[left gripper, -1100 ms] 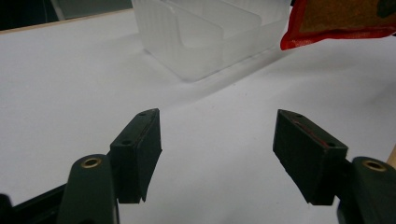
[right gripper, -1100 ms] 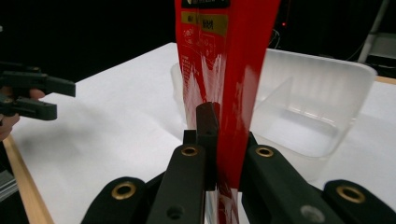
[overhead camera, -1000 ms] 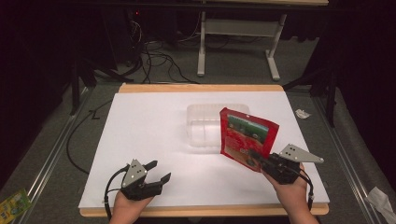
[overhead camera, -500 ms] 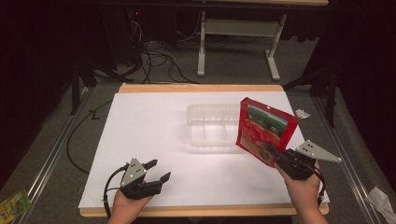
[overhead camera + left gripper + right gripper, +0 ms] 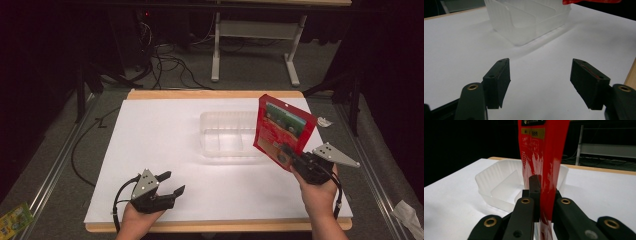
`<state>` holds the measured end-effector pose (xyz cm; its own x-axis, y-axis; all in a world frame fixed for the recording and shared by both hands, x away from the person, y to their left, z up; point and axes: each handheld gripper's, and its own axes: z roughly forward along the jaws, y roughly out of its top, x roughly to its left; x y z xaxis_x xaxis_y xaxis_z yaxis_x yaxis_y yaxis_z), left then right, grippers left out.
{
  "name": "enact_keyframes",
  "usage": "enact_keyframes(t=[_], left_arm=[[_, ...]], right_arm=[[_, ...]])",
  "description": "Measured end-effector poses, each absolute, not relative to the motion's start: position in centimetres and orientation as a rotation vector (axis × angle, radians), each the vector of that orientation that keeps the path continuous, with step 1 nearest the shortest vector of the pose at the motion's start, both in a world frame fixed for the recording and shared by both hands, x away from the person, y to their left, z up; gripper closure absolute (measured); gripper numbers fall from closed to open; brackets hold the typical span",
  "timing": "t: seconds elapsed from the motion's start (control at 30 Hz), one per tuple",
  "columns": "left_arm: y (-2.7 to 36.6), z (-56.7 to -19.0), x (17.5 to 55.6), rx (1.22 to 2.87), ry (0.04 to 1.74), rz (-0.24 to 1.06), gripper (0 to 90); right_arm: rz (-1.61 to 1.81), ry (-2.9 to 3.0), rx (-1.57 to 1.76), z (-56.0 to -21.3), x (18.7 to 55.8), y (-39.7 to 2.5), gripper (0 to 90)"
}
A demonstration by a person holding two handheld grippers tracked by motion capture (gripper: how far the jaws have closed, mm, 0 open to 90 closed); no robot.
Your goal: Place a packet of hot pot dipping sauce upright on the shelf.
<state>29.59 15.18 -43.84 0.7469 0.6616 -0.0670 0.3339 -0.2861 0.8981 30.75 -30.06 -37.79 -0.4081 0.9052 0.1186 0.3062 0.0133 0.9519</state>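
we see a flat, glossy red packet (image 5: 282,131) held upright above the white table (image 5: 165,150), its long axis rising from the lower corner up and slightly left, its printed face towards us. our right gripper (image 5: 289,156) clamps that lower corner, so the packet stands just above and beyond it, beside a clear ribbed plastic tray (image 5: 225,135). our left gripper (image 5: 169,183) rests low on the table, jaws spread apart, holding nothing.
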Motion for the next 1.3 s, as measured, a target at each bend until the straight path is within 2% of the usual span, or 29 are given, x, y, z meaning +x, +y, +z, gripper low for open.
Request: enact_keyframes(t=[0.63, 1.3], left_arm=[[14.8, -43.9, 29.8, 1.894, 0.738, 0.376, 32.5], [14.2, -43.7, 29.3, 1.918, 0.696, 0.378, 32.5]], right_arm=[[1.386, 1.729, 1.280, -37.4, 36.0, -27.8, 89.5], [1.360, 1.677, 1.314, -37.6, 39.3, -26.2, 89.5]])
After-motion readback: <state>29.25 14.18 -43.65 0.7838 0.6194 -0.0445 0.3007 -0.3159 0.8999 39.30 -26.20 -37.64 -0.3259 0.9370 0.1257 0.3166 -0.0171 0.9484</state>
